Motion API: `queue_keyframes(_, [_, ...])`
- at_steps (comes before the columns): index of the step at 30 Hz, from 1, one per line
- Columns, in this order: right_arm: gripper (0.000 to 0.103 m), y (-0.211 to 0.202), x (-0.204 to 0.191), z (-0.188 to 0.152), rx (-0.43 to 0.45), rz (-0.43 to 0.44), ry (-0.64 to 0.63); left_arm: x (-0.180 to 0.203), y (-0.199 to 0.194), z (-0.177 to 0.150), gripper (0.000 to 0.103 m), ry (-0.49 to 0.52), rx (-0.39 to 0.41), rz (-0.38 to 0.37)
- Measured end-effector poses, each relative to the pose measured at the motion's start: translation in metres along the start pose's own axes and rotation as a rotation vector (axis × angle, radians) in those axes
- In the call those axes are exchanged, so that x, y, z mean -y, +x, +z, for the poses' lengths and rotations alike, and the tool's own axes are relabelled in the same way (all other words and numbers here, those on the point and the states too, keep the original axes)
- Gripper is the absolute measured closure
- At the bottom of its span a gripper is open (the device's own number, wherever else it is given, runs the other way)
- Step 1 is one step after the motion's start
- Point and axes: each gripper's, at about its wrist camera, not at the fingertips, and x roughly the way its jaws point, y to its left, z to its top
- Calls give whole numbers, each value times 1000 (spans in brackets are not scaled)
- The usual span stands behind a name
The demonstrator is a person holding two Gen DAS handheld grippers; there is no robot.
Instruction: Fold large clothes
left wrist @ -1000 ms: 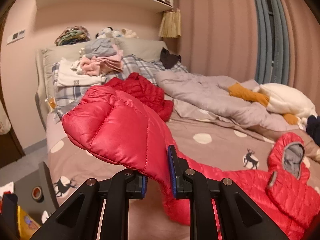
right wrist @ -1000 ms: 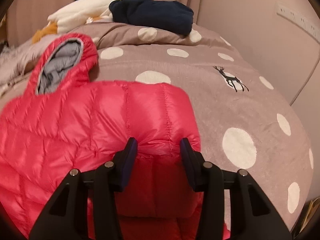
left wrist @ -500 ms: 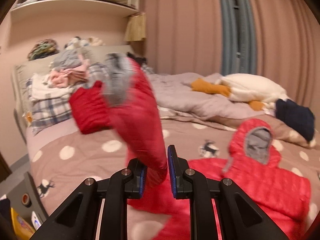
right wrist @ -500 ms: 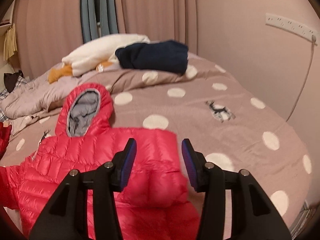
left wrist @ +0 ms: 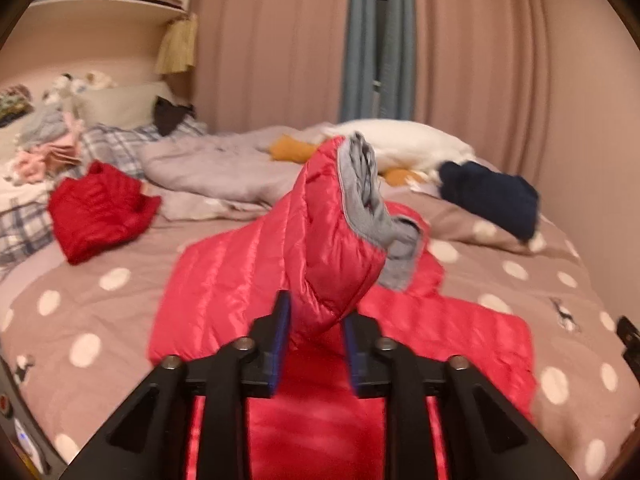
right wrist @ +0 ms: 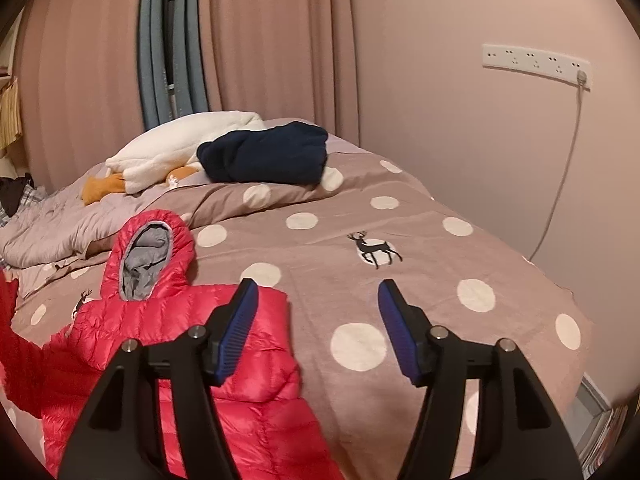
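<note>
Red hooded down jacket (right wrist: 168, 344) lying on the polka-dot bed (right wrist: 400, 280). Left hand-held gripper (left wrist: 316, 344): jaws just been opening, a grey-cuffed sleeve (left wrist: 336, 240) standing up between them, contact with the pads uncertain. Right hand-held gripper (right wrist: 316, 328): jaws just been opening, now wide apart and empty, above the jacket's edge.
</note>
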Motion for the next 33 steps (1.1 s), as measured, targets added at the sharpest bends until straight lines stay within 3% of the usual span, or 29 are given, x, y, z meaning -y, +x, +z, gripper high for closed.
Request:
queue_keyframes(1, [39, 0, 1, 0, -2, -3, 1, 2, -1, -1, 36, -2, -5, -19])
queue_keyframes(3, [39, 1, 3, -1, -12, -5, 2, 5, -7, -3, 14, -4, 14, -36])
queue_keyframes(7, [35, 4, 1, -4, -32, 10, 10, 3, -26, -2, 9, 21, 109, 16])
queue_keyframes(9, [33, 6, -5, -7, -49, 34, 5, -3, -26, 1, 4, 17, 106, 49])
queue_keyframes(13, [25, 8, -29, -14, -74, 115, -28, -23, -20, 2, 4, -13, 101, 120])
queue_keyframes(19, [17, 22, -93, -23, -124, 258, -119, -74, -7, -1, 4, -95, 48, 210])
queue_keyframes(22, [17, 30, -135, -32, -156, 301, -188, -105, -7, -2, 4, -140, 54, 289])
queue_keyframes(28, [17, 48, -190, -50, -217, 368, -216, -153, -9, -7, 4, -222, 42, 351])
queue_keyframes(31, [18, 65, -214, -63, -252, 356, -235, -166, -7, -9, 4, -251, 30, 371])
queue_keyframes(33, [29, 84, -227, -76, -318, 356, -247, -173, -7, -11, 4, -267, 20, 366])
